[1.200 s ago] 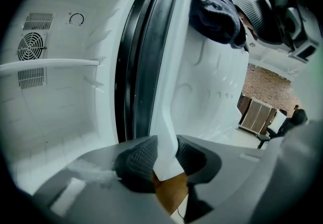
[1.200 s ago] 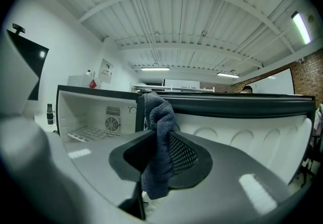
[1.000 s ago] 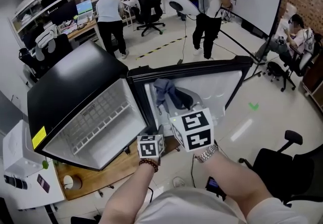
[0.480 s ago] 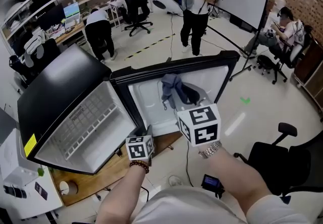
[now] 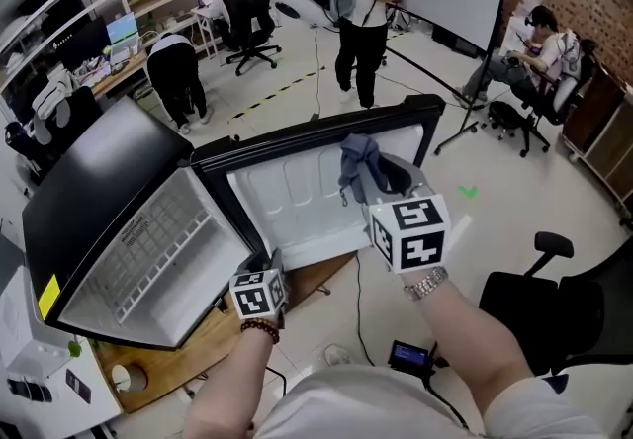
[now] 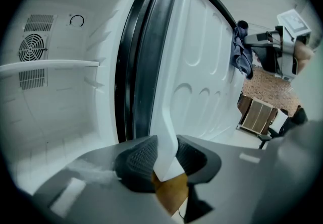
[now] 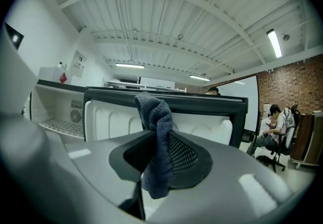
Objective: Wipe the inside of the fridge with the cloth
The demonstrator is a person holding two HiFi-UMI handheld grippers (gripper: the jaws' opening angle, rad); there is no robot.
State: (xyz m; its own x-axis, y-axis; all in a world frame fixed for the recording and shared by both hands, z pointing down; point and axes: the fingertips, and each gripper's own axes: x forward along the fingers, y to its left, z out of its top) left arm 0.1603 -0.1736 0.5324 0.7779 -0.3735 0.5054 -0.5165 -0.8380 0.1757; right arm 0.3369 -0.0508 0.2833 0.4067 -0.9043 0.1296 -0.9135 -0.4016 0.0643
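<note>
Hanging pinched between the jaws of the right gripper, the dark blue cloth faces the open fridge door, whose edge the left gripper clamps

The left tool and right tool have smooth grey shells and dark pads with a mesh texture. Each bears a white cube printed with black square markers. Behind the right tool's cube is a metal-link watch. Behind the left's are brown beads. The shirt is pale grey and short-sleeved.
</note>
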